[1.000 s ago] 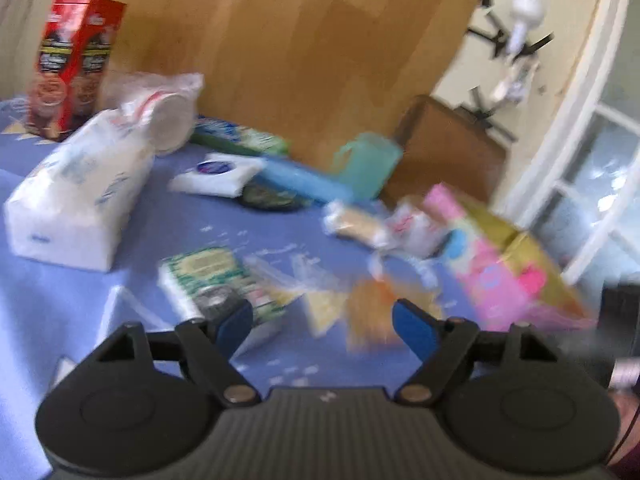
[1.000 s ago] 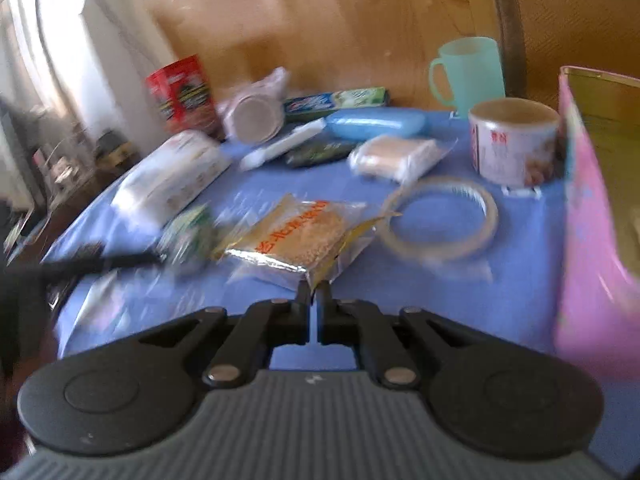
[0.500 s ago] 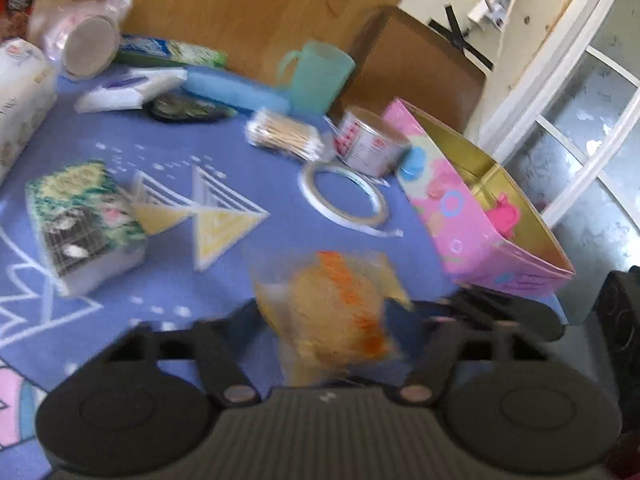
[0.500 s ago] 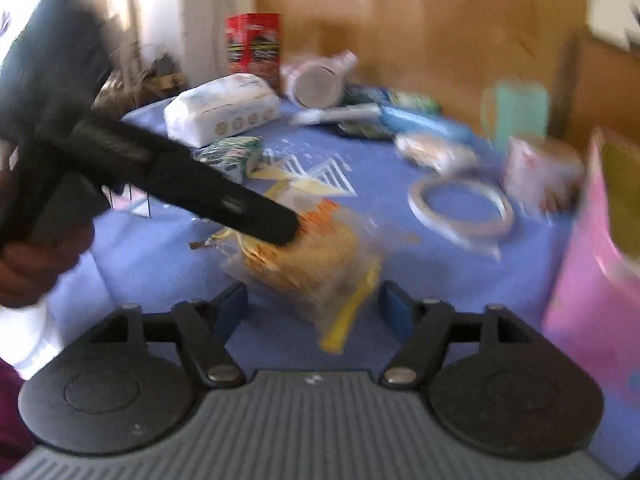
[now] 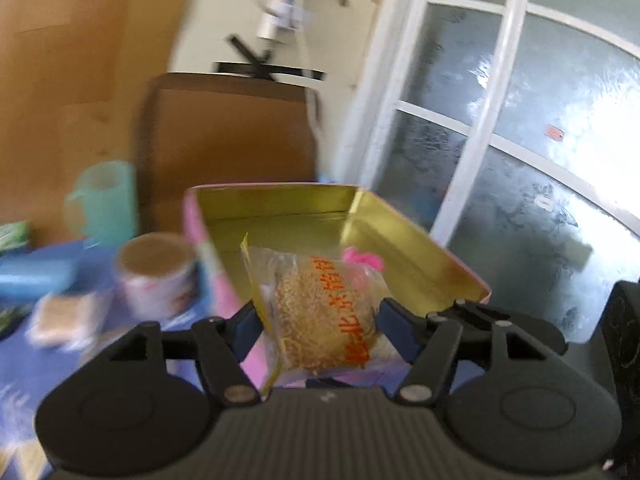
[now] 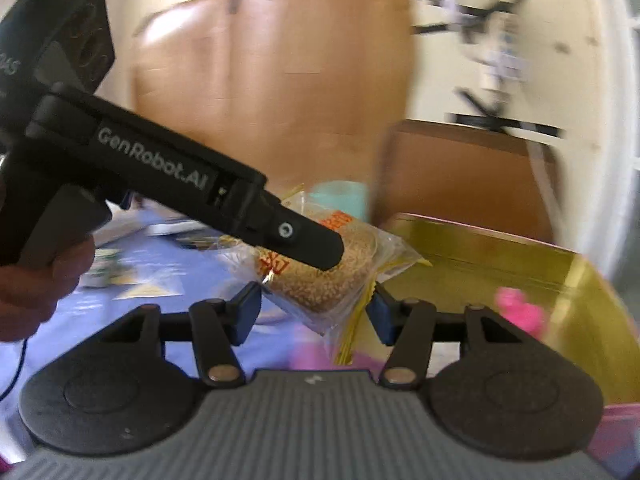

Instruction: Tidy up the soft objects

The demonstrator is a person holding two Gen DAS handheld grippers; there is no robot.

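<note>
We've got the left tool (image 5: pixel 318 322) clamped on the sesame cake packet (image 5: pixel 320 312), held over the pink tin's (image 5: pixel 404 256) near edge, the right tool (image 6: pixel 312 312) gaping beside it — light, squashy, slippery wrap, so pinch the cake's middle gently.

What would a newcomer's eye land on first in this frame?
The clear snack bag with orange lettering, pinched in the left claw and held in the air at the near edge of the open pink box with its gold lining. In the right wrist view that left claw reaches in from the upper left, while the right claw stands open just below the bag.
</note>
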